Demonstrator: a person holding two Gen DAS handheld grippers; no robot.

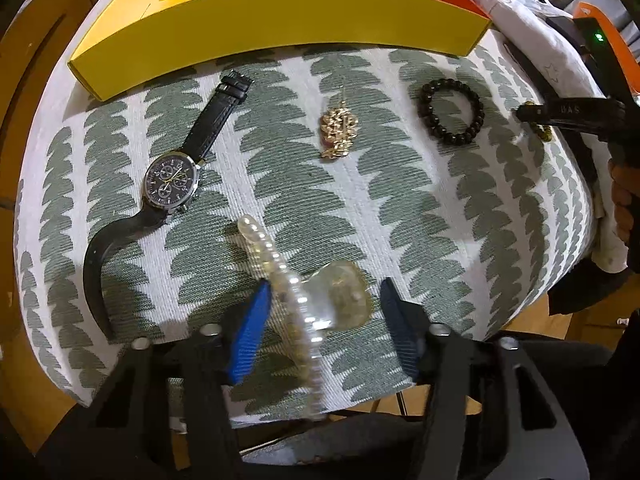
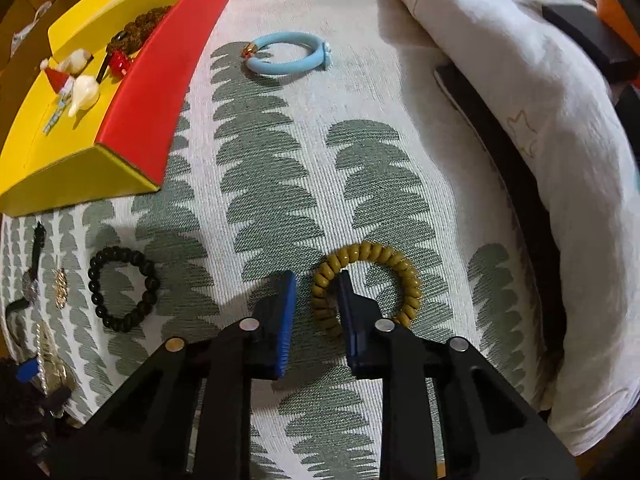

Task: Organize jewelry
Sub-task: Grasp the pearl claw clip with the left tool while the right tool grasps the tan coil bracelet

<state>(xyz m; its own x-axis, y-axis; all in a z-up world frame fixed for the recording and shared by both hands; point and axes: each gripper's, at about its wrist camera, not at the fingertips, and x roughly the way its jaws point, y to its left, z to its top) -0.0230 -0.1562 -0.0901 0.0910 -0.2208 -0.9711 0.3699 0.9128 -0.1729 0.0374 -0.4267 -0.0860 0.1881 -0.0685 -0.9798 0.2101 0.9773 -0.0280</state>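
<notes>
In the left wrist view a clear claw hair clip with a pearl strip [image 1: 336, 300] lies on the patterned cloth between the pads of my left gripper [image 1: 325, 284]. The left pad touches the pearls and a small gap shows at the right pad, so the jaws are open. In the right wrist view my right gripper [image 2: 317, 276] straddles the left side of an olive bead bracelet [image 2: 400, 264]. One finger is inside the ring and the other outside it. A strip of cloth shows between the outer pad and the beads. That gripper [image 1: 520, 114] also appears at the right edge of the left wrist view.
A black-strapped watch [image 1: 172, 180], a gold brooch [image 1: 339, 130] and a black bead bracelet [image 1: 451, 112] lie on the cloth. A light blue bangle [image 2: 286, 56] lies farther back. A yellow and red box [image 2: 132, 120] holds trinkets. White bedding [image 2: 520, 120] borders the right.
</notes>
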